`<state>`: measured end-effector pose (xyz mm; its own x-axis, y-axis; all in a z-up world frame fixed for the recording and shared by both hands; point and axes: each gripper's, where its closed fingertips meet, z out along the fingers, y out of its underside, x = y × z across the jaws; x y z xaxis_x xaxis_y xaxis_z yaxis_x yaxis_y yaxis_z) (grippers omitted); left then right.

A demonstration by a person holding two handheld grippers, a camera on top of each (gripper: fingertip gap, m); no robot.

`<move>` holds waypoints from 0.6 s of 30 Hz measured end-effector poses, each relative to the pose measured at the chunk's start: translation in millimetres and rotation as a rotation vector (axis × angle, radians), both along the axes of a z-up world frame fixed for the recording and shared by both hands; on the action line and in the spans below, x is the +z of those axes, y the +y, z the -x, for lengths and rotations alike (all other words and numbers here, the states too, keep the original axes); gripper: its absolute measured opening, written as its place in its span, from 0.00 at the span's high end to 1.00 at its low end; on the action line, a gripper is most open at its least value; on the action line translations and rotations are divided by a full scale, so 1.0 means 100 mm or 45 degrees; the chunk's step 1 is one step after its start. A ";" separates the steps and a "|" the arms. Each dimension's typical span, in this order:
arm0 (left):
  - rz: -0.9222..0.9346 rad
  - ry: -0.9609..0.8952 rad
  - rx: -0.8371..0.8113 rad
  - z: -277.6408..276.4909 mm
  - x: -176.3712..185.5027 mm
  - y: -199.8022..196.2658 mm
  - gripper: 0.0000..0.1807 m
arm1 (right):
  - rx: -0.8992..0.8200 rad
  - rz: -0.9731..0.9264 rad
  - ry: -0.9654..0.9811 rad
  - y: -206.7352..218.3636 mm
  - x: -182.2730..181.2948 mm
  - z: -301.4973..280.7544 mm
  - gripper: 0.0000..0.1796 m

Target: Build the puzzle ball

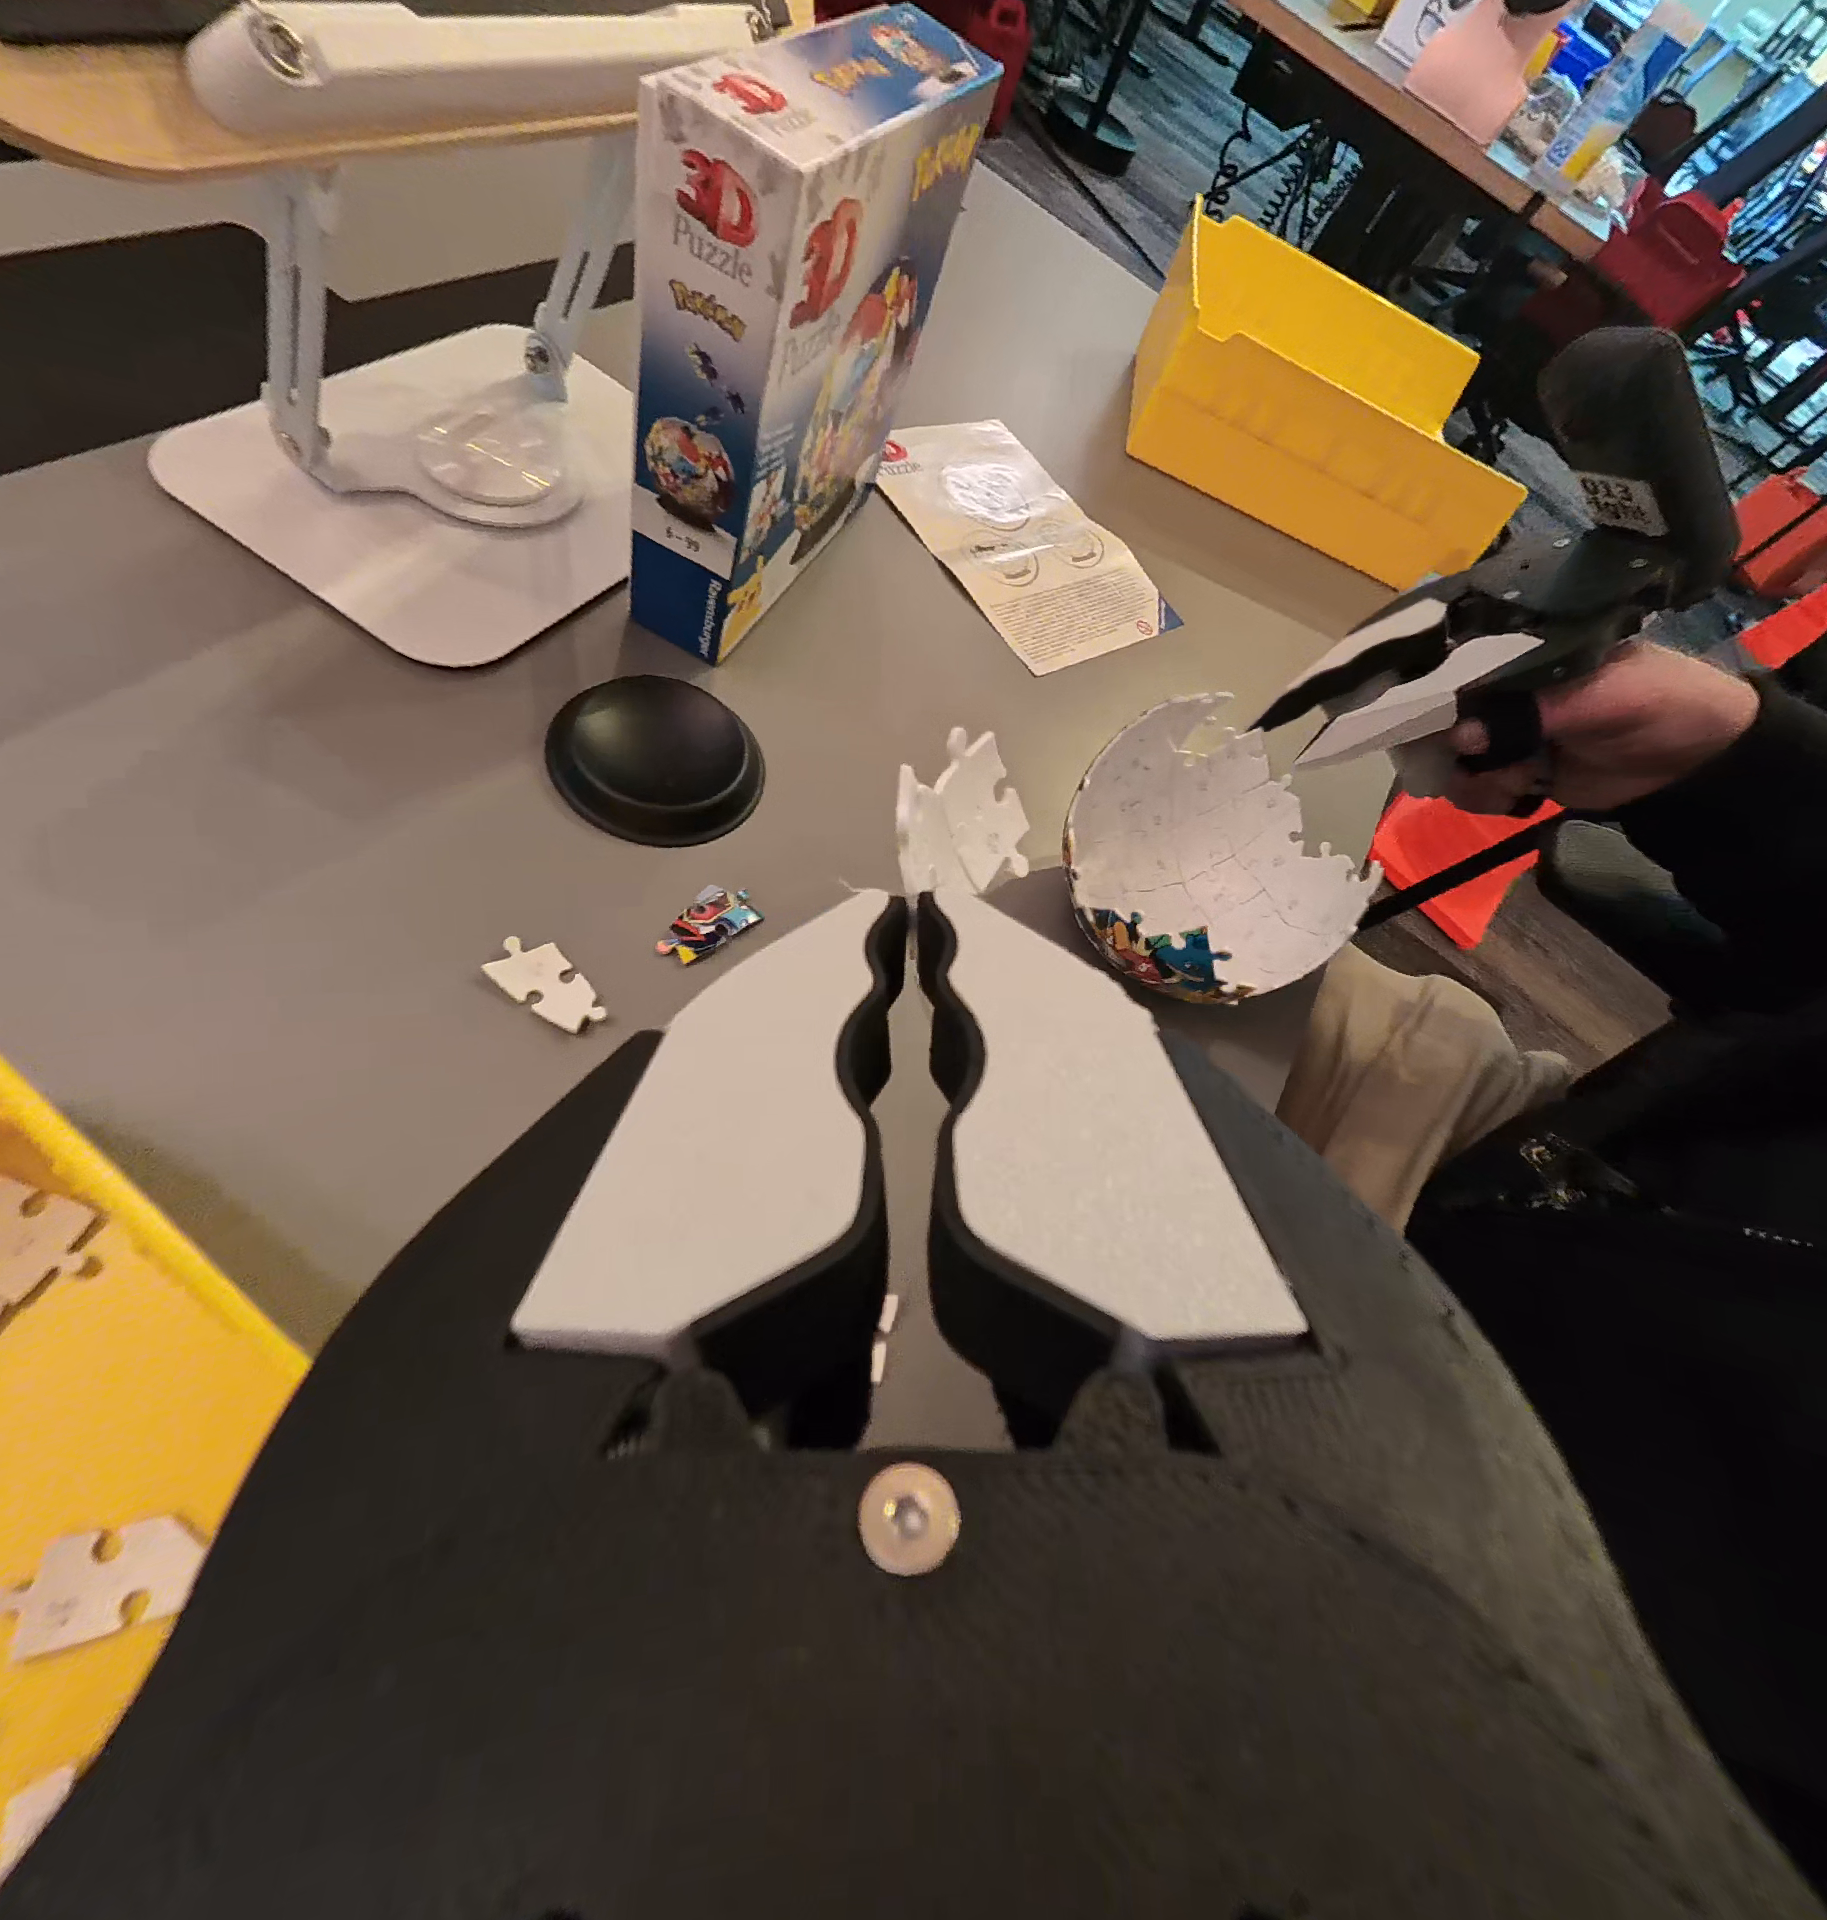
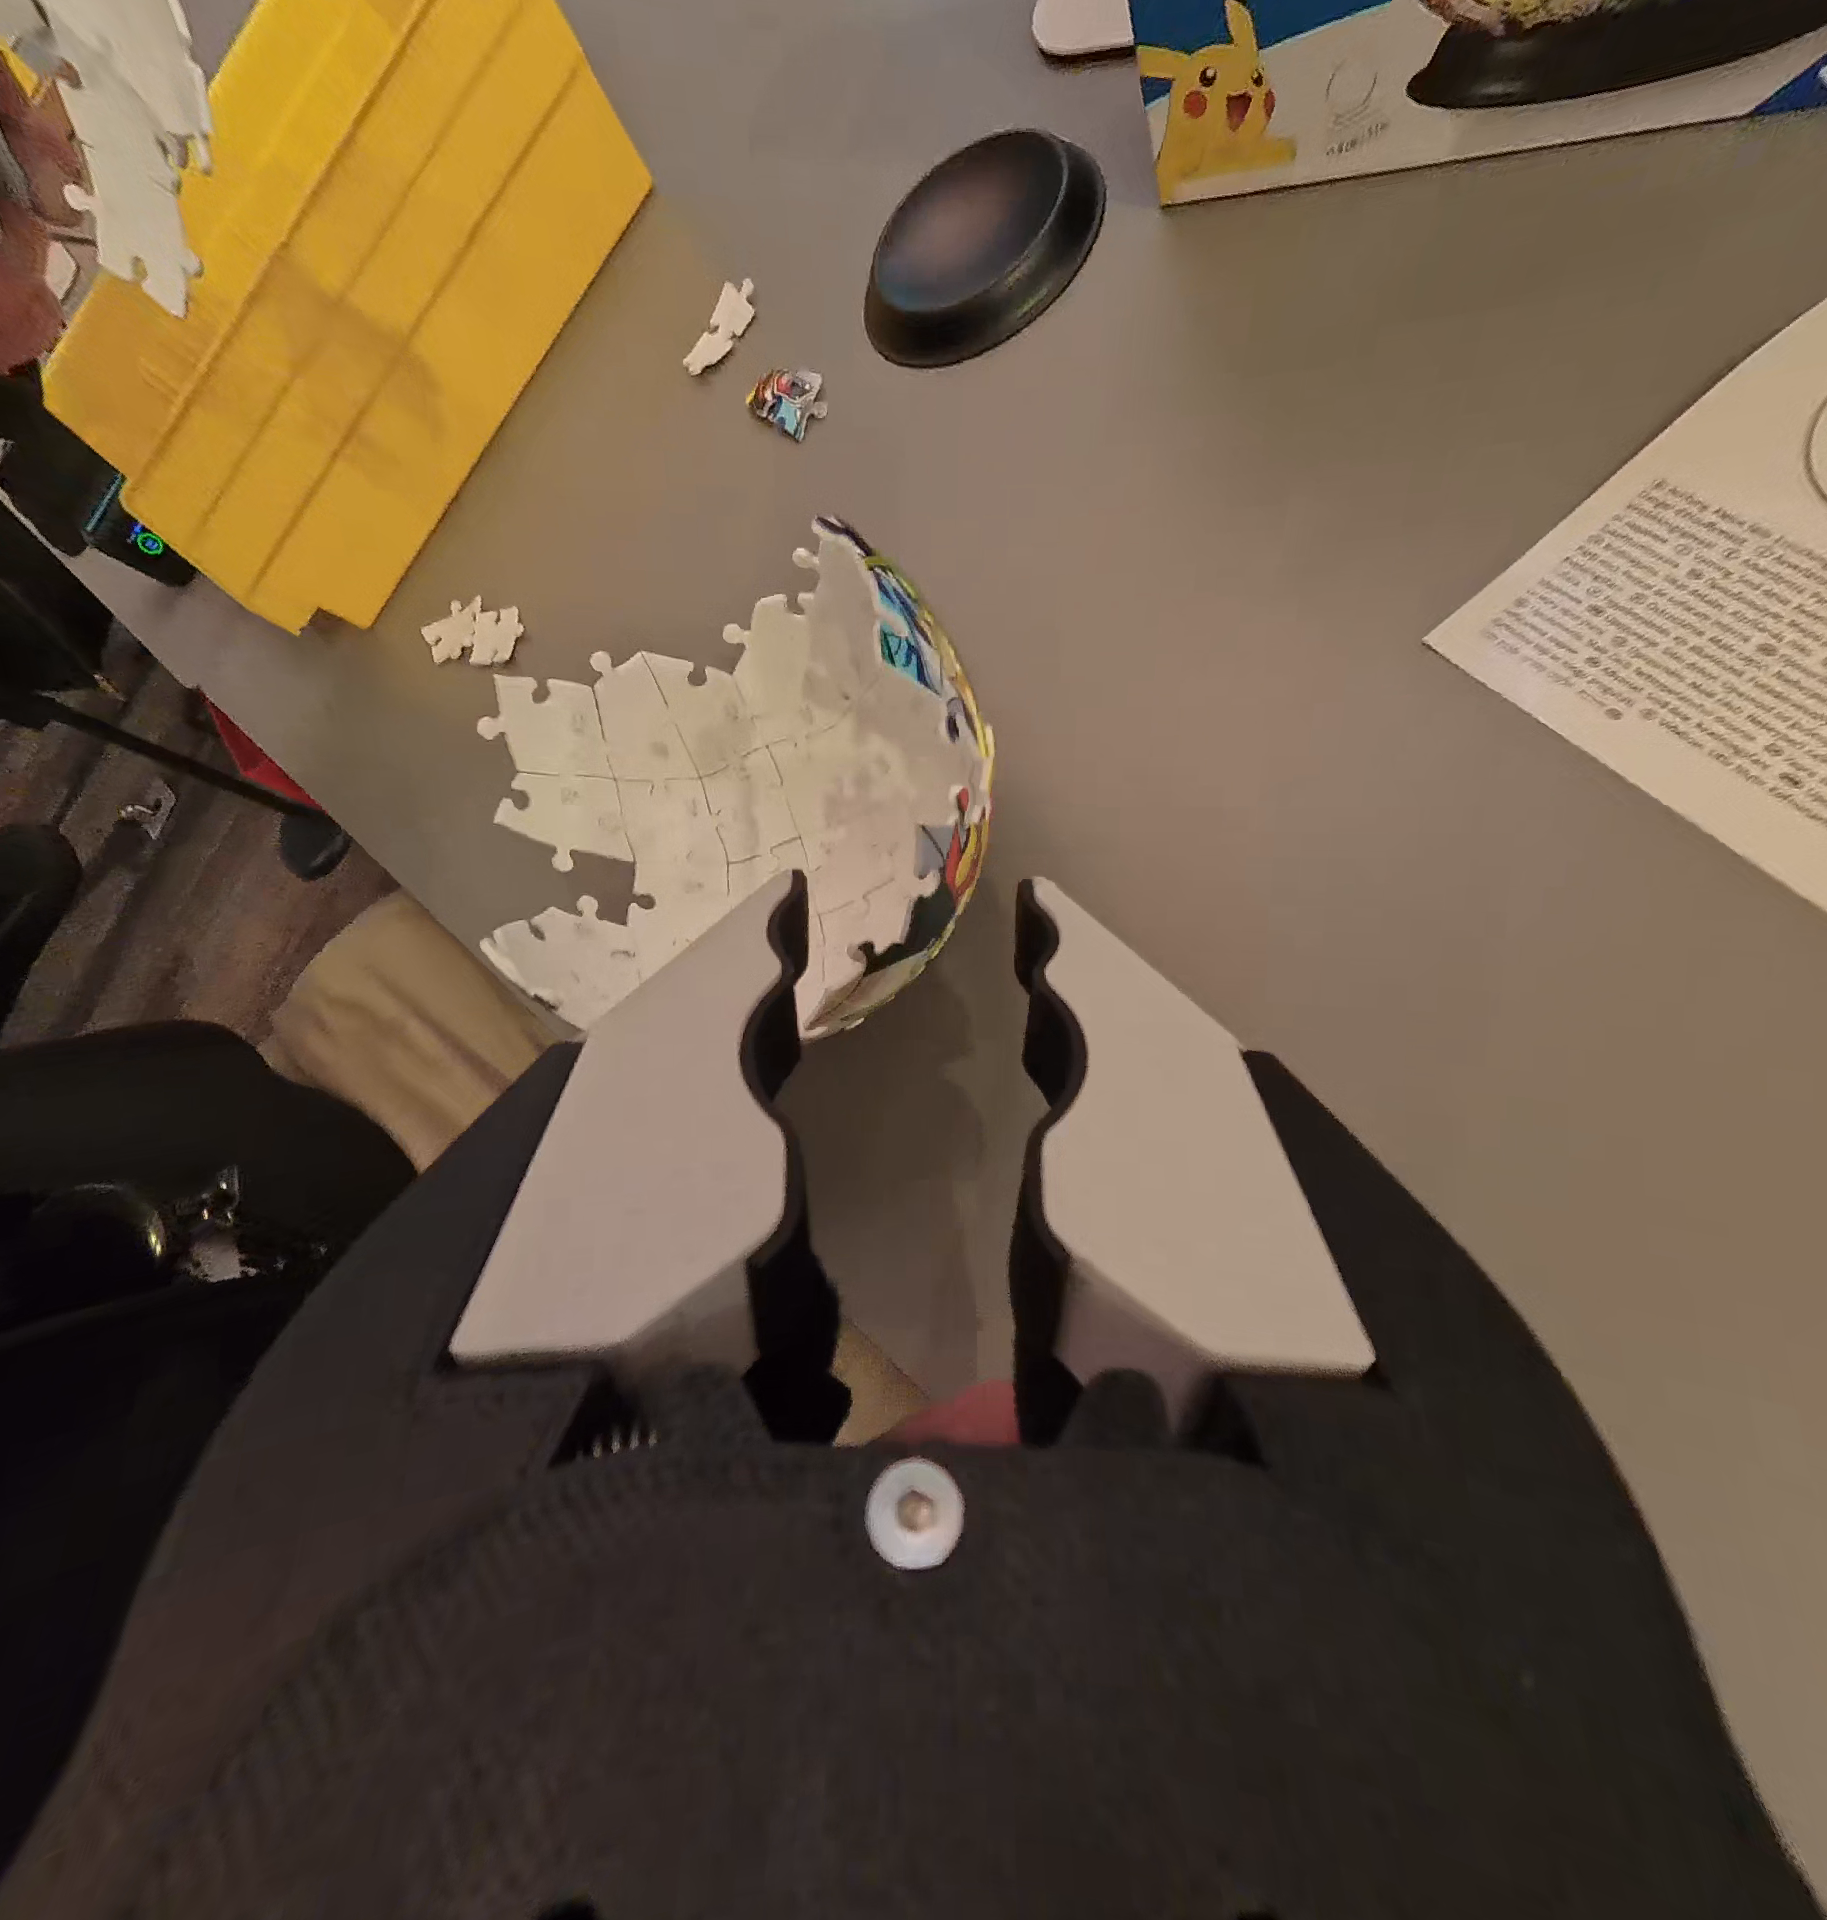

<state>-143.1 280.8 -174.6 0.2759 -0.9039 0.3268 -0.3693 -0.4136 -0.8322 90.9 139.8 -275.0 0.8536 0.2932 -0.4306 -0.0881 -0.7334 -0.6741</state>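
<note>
The half-built puzzle ball (image 1: 1210, 862) lies on the grey table, white inside facing up, printed outside below; it also shows in the right wrist view (image 2: 701, 769). My left gripper (image 1: 911, 906) is shut on a white cluster of joined pieces (image 1: 956, 821), held upright just left of the ball; the cluster also shows top left in the right wrist view (image 2: 140, 135). My right gripper (image 2: 914, 899) is open with its jaws astride the ball's near rim; it also shows in the left wrist view (image 1: 1293, 727). A black round stand (image 1: 654, 758) sits behind.
Loose pieces lie on the table: a white pair (image 1: 545, 982), a printed one (image 1: 709, 923), another white pair (image 2: 473, 631). The puzzle box (image 1: 784, 343), instruction sheet (image 1: 1023, 540), a white stand (image 1: 400, 499), one yellow bin (image 1: 1304, 416) and another holding pieces (image 1: 57, 1351) surround them. My hands' fingertips stand some 30 centimetres from each other.
</note>
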 end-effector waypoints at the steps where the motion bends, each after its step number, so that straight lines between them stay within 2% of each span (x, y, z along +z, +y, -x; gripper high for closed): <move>1: 0.006 0.003 -0.012 -0.04 -0.02 0.00 0.99 | -0.001 -0.001 0.012 0.01 0.00 0.01 0.79; 8: 0.096 0.055 -0.106 -0.30 -0.25 -0.11 0.99 | 0.028 0.016 0.029 0.10 -0.07 0.09 0.80; 13: 0.220 0.208 -0.227 -0.53 -0.74 -0.28 0.99 | 0.053 0.009 0.020 0.17 -0.09 0.12 0.79; 18: 0.295 0.370 -0.273 -0.62 -1.17 -0.27 0.99 | 0.057 -0.001 0.033 0.19 -0.09 0.11 0.80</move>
